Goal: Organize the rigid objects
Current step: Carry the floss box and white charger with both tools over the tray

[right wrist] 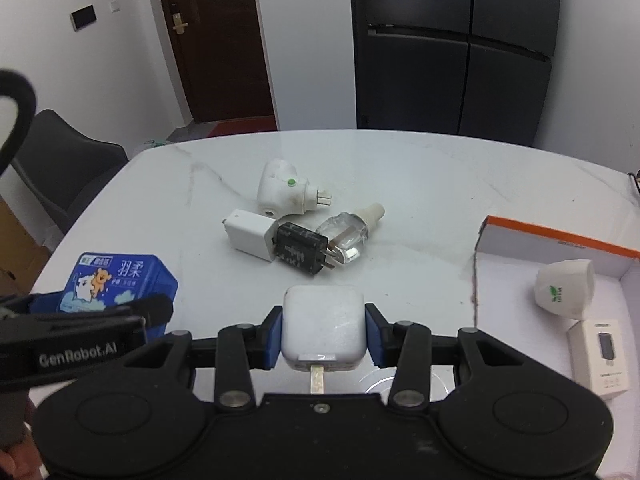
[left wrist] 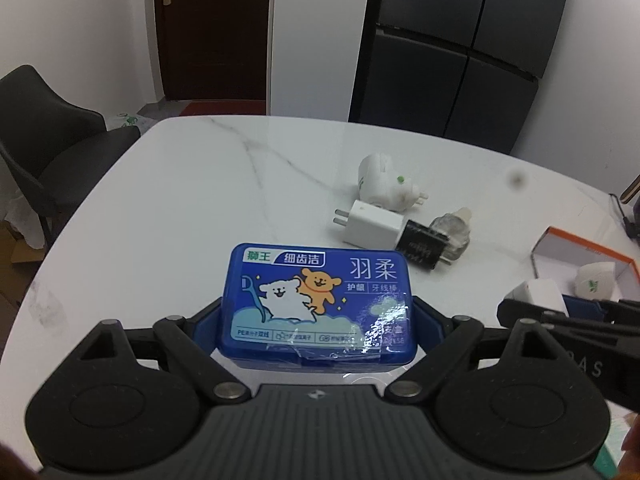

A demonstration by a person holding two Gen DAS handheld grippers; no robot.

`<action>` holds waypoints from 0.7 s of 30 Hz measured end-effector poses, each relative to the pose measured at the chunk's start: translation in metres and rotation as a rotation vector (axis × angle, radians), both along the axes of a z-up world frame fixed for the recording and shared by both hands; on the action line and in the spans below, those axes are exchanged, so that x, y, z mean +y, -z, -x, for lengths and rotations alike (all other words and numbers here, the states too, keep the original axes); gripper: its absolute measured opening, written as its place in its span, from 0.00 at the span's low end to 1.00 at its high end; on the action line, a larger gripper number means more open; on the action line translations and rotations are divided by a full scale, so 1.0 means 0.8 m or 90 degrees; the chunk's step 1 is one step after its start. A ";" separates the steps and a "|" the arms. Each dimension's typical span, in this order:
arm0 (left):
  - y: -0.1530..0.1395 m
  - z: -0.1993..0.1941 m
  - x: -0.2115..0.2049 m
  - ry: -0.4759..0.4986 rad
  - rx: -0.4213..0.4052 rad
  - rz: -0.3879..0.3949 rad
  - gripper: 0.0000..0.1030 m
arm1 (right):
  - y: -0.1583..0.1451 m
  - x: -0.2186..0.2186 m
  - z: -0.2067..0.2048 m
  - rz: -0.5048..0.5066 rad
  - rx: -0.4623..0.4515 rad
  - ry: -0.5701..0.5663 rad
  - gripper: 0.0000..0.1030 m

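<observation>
Now holding in both hands: left gripper (left wrist: 316, 316) clamped on the short ends of a blue floss-pick box (left wrist: 316, 300), cartoon bear and white dog on the lid, box lifted above the white marble table (left wrist: 200, 184). Right gripper (right wrist: 323, 332) clenched on a white square charger (right wrist: 323, 326), blue pads (right wrist: 272, 334) pressed to both its sides, one metal prong pointing back toward the camera. Further out on the table, a loose cluster: white plug-in device with a green dot (right wrist: 280, 194), prongs pointing right; just beside it a white USB adapter (right wrist: 252, 236) touching a scuffed black adapter (right wrist: 301, 249), whose prongs meet a clear glass refill bottle with a cream cap (right wrist: 350, 232). To the right, an open orange-rimmed cardboard box (right wrist: 560, 240), holding a white cup-shaped cap with a green leaf mark (right wrist: 564, 290) lying on its side and a small white product carton (right wrist: 600, 354). Beyond the table edge, a dark chair (left wrist: 48, 152) on the left, a brown door (left wrist: 212, 28) and a dark multi-door refrigerator (left wrist: 456, 48) against the white wall. From the right wrist view, left gripper and blue box visible at lower left, well apart from the cluster.
</observation>
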State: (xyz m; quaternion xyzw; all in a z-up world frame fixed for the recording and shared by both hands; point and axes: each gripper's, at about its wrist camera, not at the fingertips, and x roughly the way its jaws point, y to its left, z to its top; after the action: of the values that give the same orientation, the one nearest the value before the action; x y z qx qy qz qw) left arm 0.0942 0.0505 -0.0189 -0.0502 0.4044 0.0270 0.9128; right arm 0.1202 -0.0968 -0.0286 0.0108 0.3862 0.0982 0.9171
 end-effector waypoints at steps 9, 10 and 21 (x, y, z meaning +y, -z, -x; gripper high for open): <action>-0.034 0.033 -0.024 -0.002 -0.019 -0.003 0.91 | -0.033 -0.027 0.042 -0.006 -0.015 -0.018 0.50; -0.037 0.036 -0.027 -0.003 -0.020 -0.004 0.91 | -0.036 -0.030 0.046 -0.007 -0.017 -0.018 0.50; -0.065 0.068 -0.055 0.002 -0.037 -0.017 0.91 | -0.062 -0.057 0.087 -0.015 -0.040 -0.018 0.50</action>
State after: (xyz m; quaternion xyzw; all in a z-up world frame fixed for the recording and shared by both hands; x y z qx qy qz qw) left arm 0.0395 0.0065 0.0330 -0.0380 0.3777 0.0298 0.9247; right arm 0.0508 -0.1424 0.0210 0.0134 0.3563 0.1162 0.9270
